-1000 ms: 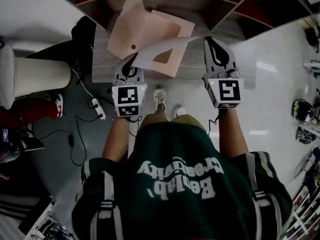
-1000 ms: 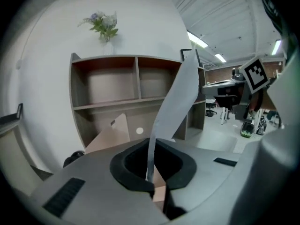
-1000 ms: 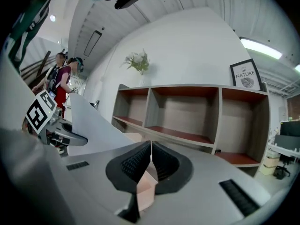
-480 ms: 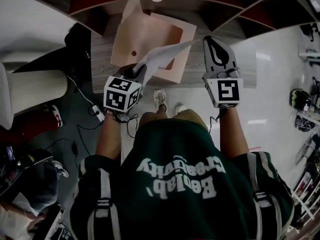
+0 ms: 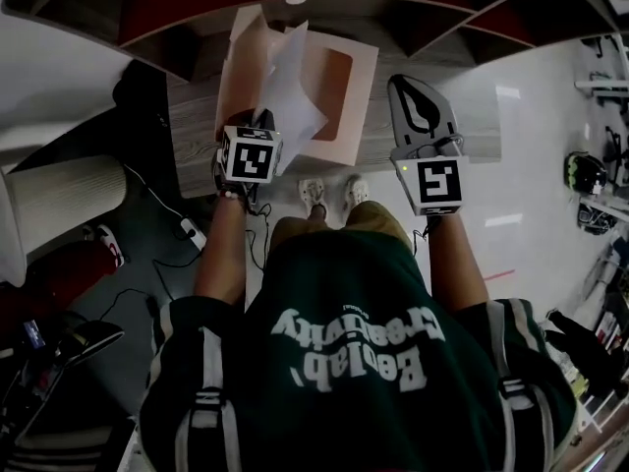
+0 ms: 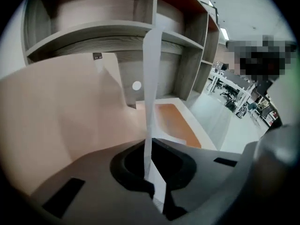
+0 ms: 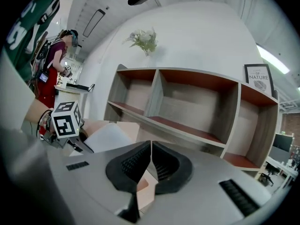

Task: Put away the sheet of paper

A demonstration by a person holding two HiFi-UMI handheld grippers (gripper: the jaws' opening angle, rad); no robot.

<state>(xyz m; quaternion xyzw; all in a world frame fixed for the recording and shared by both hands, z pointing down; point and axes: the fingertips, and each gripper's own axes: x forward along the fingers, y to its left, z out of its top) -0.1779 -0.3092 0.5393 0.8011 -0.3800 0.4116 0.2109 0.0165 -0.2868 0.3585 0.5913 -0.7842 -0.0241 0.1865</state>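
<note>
My left gripper [image 5: 263, 118] is shut on the near edge of a white sheet of paper [image 5: 292, 75]. The sheet stands up over a pale pink folder [image 5: 346, 124] that lies open on the grey wooden desk [image 5: 195, 136]. In the left gripper view the paper [image 6: 150, 93] shows edge-on as a thin strip rising from the shut jaws [image 6: 151, 146], with the folder's flap [image 6: 56, 116] to its left. My right gripper [image 5: 411, 85] hovers to the right of the folder, shut and empty; its jaws [image 7: 151, 146] meet with nothing between them.
A shelf unit with red-brown backs [image 5: 393, 8] rises behind the desk. A plant [image 7: 145, 40] and a framed print [image 7: 258, 78] sit on top of it. Cables and a power strip [image 5: 187, 232] lie on the floor at left. A person [image 7: 51, 55] stands off to the side.
My left gripper has moved forward and turned. The paper swung from lying across toward the right gripper to standing upright over the folder's left half. The right gripper barely shifted.
</note>
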